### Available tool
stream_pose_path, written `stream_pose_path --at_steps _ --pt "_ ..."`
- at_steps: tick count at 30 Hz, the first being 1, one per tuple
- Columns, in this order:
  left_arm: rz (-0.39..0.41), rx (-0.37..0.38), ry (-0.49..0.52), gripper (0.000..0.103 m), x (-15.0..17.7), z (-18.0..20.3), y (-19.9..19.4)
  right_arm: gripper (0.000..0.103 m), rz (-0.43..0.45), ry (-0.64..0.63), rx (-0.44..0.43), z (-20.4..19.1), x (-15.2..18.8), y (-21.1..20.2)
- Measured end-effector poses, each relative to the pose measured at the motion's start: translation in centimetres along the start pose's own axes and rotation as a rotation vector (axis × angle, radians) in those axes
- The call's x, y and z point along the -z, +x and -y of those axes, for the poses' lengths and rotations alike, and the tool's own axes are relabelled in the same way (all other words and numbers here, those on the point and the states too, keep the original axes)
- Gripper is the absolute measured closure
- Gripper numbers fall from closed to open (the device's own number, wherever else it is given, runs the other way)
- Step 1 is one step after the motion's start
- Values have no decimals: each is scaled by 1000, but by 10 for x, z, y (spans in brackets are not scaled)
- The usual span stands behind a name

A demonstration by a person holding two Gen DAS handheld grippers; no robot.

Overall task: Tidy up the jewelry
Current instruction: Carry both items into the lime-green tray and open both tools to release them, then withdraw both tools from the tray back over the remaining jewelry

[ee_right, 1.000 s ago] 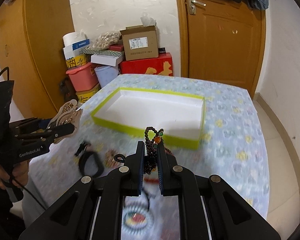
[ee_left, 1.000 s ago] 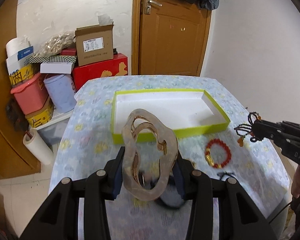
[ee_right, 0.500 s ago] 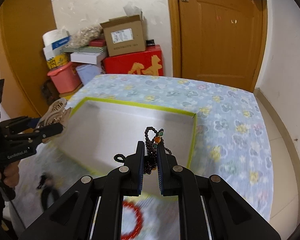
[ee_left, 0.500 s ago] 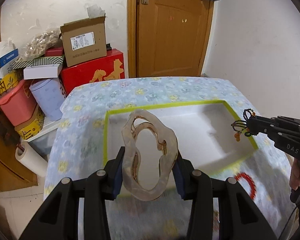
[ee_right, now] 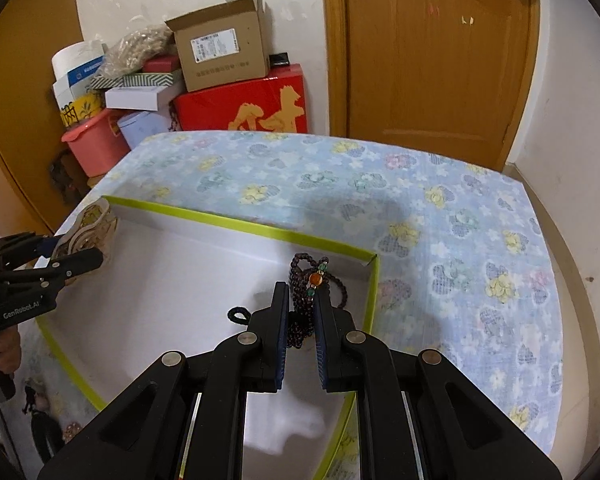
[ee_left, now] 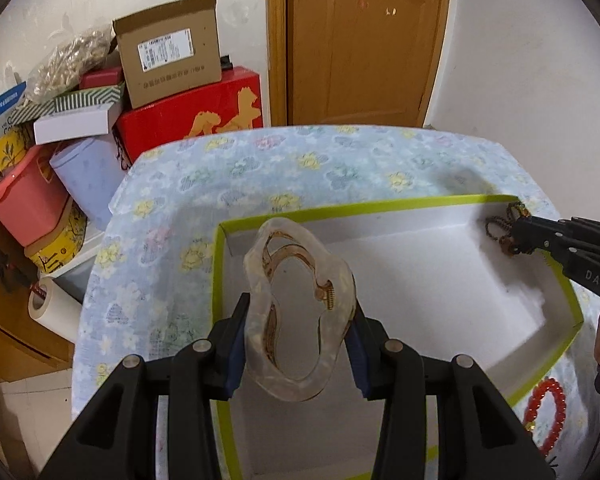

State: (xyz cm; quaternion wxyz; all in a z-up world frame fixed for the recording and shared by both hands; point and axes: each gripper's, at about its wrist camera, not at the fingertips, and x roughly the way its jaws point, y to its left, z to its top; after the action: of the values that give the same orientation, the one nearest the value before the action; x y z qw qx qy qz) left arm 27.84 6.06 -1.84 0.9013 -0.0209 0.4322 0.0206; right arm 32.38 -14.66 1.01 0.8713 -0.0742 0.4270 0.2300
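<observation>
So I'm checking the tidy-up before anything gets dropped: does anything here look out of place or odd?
One thing: a red bead bracelet lies on the flowered tablecloth outside the green-rimmed box. The hair claw and dark bead strand are held over the box, and nothing looks damaged.

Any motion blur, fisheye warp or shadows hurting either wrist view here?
Left wrist view: translucent oval hair claw in the left gripper is sharp; red bead bracelet is smeared near the edge; door frame bows. Right wrist view: dark bead necklace in the right gripper is crisp; soft shadows fall in the white green-rimmed box; corners black.
</observation>
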Motion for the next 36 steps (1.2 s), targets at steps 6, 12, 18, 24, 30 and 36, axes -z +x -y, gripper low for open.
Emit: stream_pose_path --at_steps 6,12,18,24,30,36 --pt "3 10 -13 57 1 -2 2 78 -11 -1 10 2 1 0" --pt "19 17 -29 52 2 -3 -9 69 10 1 26 -2 3 -15" --pt "46 29 -38 49 7 -5 -31 68 40 6 31 -10 13 -42" --pt "72 25 -35 49 29 -1 -66 68 79 0 39 -26 37 -83" --pt "105 34 -30 49 65 8 -110 68 90 18 28 -45 73 -122" --pt "109 48 -28 49 102 19 -145 68 81 23 2 -65 112 -154"
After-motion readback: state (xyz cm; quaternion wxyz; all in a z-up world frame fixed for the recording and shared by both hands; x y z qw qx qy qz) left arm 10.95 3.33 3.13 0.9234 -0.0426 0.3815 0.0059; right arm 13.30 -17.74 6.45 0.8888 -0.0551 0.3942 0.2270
